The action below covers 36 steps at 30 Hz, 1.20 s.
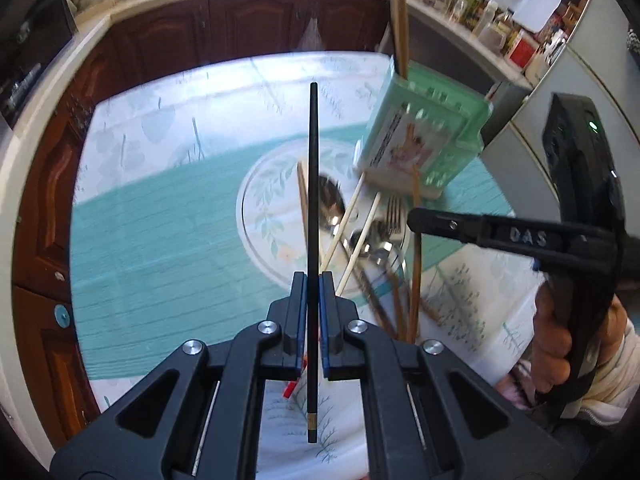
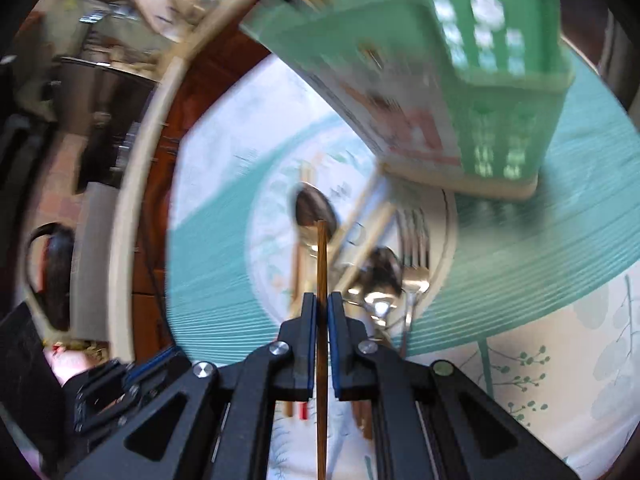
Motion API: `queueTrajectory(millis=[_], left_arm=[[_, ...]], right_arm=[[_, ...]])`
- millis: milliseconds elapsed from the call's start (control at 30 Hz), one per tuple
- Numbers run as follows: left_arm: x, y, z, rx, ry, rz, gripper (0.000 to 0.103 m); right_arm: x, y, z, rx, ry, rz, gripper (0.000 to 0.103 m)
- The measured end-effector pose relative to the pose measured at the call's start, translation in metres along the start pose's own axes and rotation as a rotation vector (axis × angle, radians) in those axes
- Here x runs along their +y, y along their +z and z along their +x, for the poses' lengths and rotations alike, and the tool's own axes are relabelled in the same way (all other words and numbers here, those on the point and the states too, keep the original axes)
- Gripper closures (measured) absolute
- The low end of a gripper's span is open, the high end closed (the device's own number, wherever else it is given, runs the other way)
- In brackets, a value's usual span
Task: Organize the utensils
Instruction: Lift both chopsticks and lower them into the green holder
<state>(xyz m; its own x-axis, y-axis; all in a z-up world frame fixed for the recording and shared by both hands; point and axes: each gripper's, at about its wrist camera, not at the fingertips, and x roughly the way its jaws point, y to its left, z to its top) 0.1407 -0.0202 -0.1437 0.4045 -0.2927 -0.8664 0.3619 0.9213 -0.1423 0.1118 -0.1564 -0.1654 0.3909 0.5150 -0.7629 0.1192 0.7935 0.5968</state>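
My left gripper [image 1: 313,284] is shut on a black chopstick [image 1: 313,180], which stands straight along its fingers above the table. My right gripper [image 2: 322,300] is shut on a brown wooden chopstick [image 2: 321,264]; in the left wrist view it [image 1: 416,220] reaches in from the right with that chopstick [image 1: 416,280] hanging down. Below both lies a floral plate [image 1: 260,208] with spoons [image 1: 332,208], a fork [image 1: 394,212] and pale chopsticks [image 1: 348,216]. Behind the plate, a green utensil holder [image 1: 432,128] [image 2: 500,92] has several chopsticks standing in it.
A teal and white tablecloth [image 1: 160,220] covers the table. Dark wood cabinets [image 1: 200,28] and a pale counter edge run behind it. Jars and bottles [image 1: 488,20] crowd a shelf at the back right. A person's hand [image 1: 552,340] grips the right gripper's handle.
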Motion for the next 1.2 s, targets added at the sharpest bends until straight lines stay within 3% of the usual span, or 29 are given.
queueTrajectory(millis=[133,300,467,700,800,1000,1200], left_arm=[[-0.018,0.024,-0.033,-0.148,-0.002,-0.012,0.1],[-0.04,0.071,-0.067,-0.341,-0.03,-0.07,0.1],[-0.061,0.115,-0.081,-0.483,-0.048,-0.132,0.1],[-0.089,0.152,-0.073,-0.602,-0.045,-0.207,0.1],[-0.099,0.16,-0.058,-0.623,-0.031,-0.203,0.099],[-0.104,0.171,-0.036,-0.66,-0.031,-0.217,0.1],[-0.099,0.175,-0.017,-0.681,-0.036,-0.23,0.1]], right_arm=[[0.017,-0.001,-0.043,-0.135,0.039,-0.102,0.098],[0.035,0.008,-0.115,-0.435,0.011,-0.242,0.098],[0.033,0.032,-0.159,-0.685,-0.008,-0.252,0.098],[0.016,0.054,-0.183,-0.986,0.005,-0.173,0.098],[0.008,0.055,-0.189,-1.057,0.003,-0.138,0.098],[0.003,0.06,-0.186,-1.113,-0.016,-0.14,0.098],[-0.006,0.044,-0.2,-1.214,-0.002,-0.123,0.098]])
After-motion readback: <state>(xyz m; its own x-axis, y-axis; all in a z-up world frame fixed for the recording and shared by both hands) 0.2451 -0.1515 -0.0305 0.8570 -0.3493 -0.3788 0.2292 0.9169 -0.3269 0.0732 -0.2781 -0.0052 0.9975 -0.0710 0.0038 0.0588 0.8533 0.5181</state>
